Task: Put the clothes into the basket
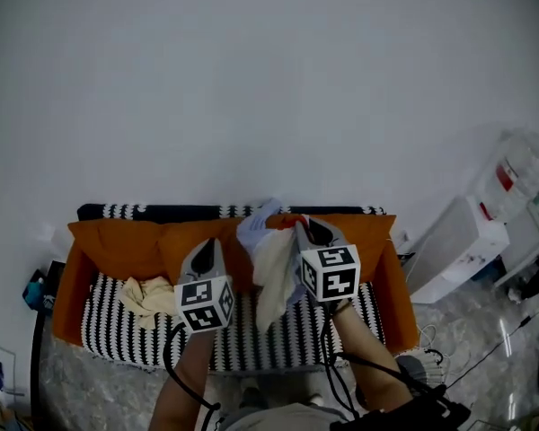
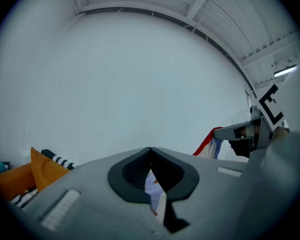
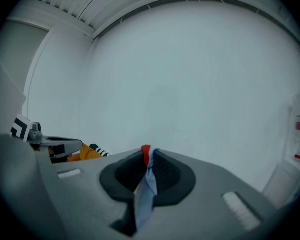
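One limp, crumpled pale garment (image 1: 271, 285)

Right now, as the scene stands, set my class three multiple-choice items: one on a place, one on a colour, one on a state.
1. Where does the crumpled cream cloth lie? A on the striped seat of the orange sofa; B on the floor; C in a basket.
2. What colour trims the pale blue-and-white garment at the right tongs? A green; B red; C black.
3. How do the left tongs stand? A wide open; B shut on the garment; C shut on a cushion.
Key: 1 A, it rests on the black-and-white stripes; 2 B, red shows at the tips; 3 B, cloth sits pinched between them.
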A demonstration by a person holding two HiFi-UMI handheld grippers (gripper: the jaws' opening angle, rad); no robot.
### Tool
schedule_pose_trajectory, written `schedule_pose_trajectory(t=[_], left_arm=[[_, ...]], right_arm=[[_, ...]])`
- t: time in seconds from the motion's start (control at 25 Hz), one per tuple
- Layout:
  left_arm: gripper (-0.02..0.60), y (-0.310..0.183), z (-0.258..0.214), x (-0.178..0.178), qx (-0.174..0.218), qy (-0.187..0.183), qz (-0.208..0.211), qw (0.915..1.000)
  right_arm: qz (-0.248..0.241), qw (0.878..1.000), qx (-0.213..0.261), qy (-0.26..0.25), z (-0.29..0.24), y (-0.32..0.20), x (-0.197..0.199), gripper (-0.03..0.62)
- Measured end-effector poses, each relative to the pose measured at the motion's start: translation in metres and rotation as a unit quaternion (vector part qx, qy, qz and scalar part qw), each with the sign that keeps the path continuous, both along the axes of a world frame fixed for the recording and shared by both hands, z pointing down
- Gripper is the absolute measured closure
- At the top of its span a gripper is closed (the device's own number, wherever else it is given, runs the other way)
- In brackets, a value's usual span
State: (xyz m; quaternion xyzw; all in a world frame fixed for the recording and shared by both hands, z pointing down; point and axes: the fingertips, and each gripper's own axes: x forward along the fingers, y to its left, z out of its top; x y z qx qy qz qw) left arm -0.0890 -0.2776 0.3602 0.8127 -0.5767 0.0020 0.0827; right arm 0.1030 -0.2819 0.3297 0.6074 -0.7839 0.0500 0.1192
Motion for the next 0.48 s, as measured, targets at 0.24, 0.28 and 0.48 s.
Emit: schedule_pose_trajectory(t=[0.24, 0.28, 0.48], left_arm=[[0.574, -0.008, -0.026, 0.036, 0.014, -0.003, 0.053, 0.9985], [0.574, -0.01, -0.031, 0.042, 0.018, -0.005, 0.06, 0.998], [0.574, -0.019, -0.052, 0.079, 0.033, -0.01, 0.095, 0.9948]], right_arm=[[0.03, 0.999, 0.026, -0.01, -0.04, 0.007, 0.037, 0.563], [0.037, 0.999, 0.032, -0.01, -0.047, 0.009, 0.044, 0.563], [0.077, 0.995, 0.056, -0.005, -0.081, 0.021, 0.087, 0.563]])
